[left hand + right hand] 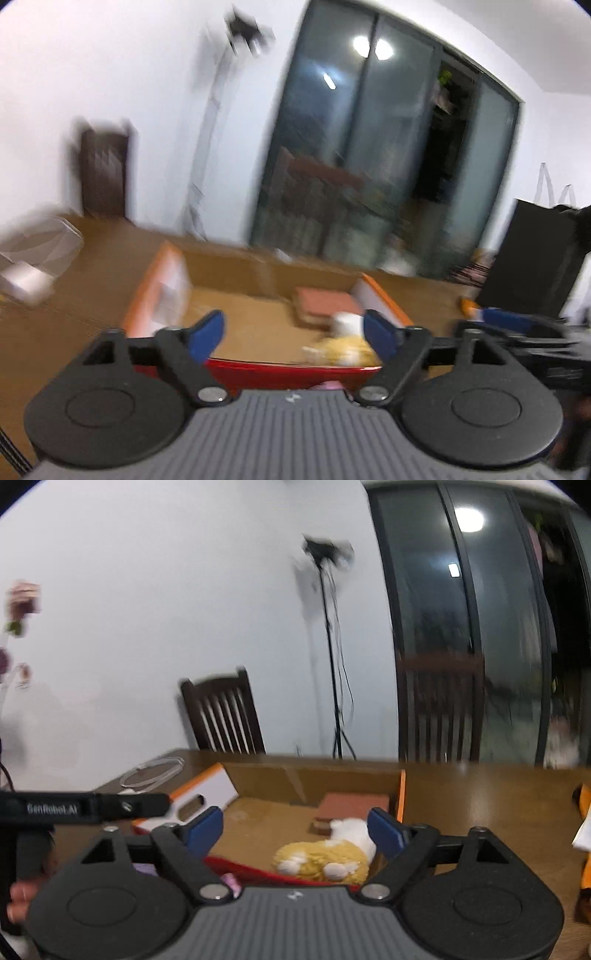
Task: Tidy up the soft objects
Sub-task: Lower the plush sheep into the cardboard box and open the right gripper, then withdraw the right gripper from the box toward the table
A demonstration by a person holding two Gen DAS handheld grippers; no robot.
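Chair (225,716) and tripod (334,657) stand behind box (314,779) holding plush (325,856).

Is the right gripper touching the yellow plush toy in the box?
Apart. The right wrist view shows the right gripper open, pads clear of the yellow plush toy lying in the cardboard box.

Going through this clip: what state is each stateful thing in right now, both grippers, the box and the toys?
Left gripper: open, nothing between the fingers.
Right gripper: open, nothing held.
Cardboard box: open, flaps up.
Yellow-and-white plush toy: lying on its side inside the box, not gripped.
Reddish-brown cushion: lying flat in the box, behind the plush.
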